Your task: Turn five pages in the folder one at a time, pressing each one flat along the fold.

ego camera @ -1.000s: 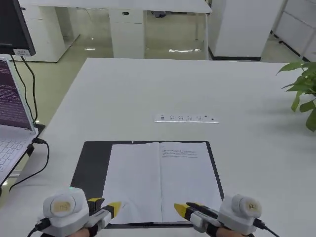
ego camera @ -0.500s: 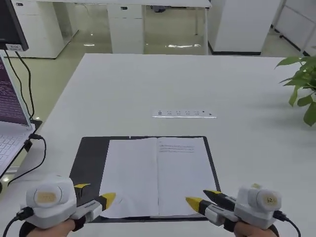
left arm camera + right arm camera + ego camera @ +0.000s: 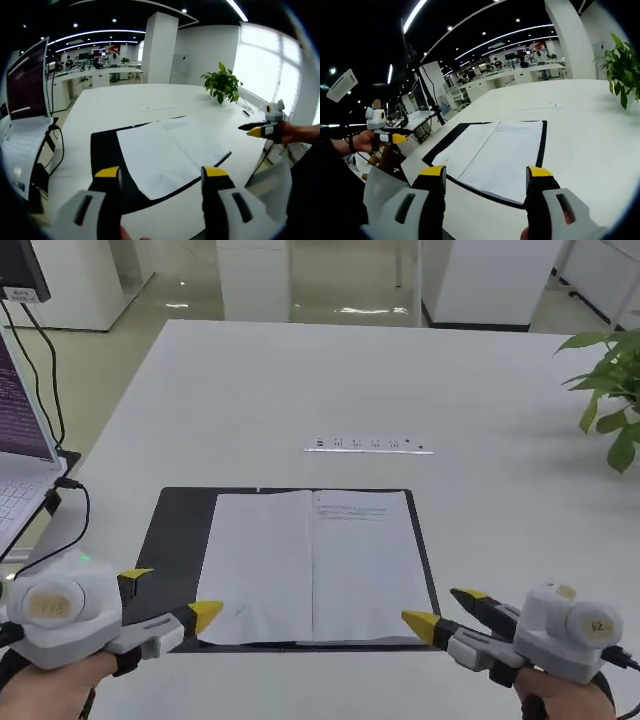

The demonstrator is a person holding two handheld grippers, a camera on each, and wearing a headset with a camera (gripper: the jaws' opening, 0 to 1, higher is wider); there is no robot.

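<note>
A black folder [image 3: 176,540] lies open and flat on the white tabletop [image 3: 300,390], near the edge closest to the person. It holds white pages [image 3: 258,565] spread to both sides of the middle fold. The left page is blank, and the right one has a few lines of small print at its top. The left half of the folder's cover shows as a bare black strip beside the paper. The left tongs [image 3: 170,594] hover at the folder's near left corner, released, jaws spread with nothing between them. The right tongs [image 3: 445,610] sit just off the near right corner, likewise released and empty, yellow tips pointing in toward the paper. Whether either tip touches the folder cannot be told. Beyond the folder, well apart from it, a slim white power strip [image 3: 370,446] lies flat on the tabletop. A laptop [image 3: 18,455] with a lit screen stands at the left edge, and a dark cable [image 3: 62,525] loops down beside it, near the folder's left side but apart from it. A green plant [image 3: 610,390] leans in at the far right. Nothing rests on the pages or blocks the fold.
</note>
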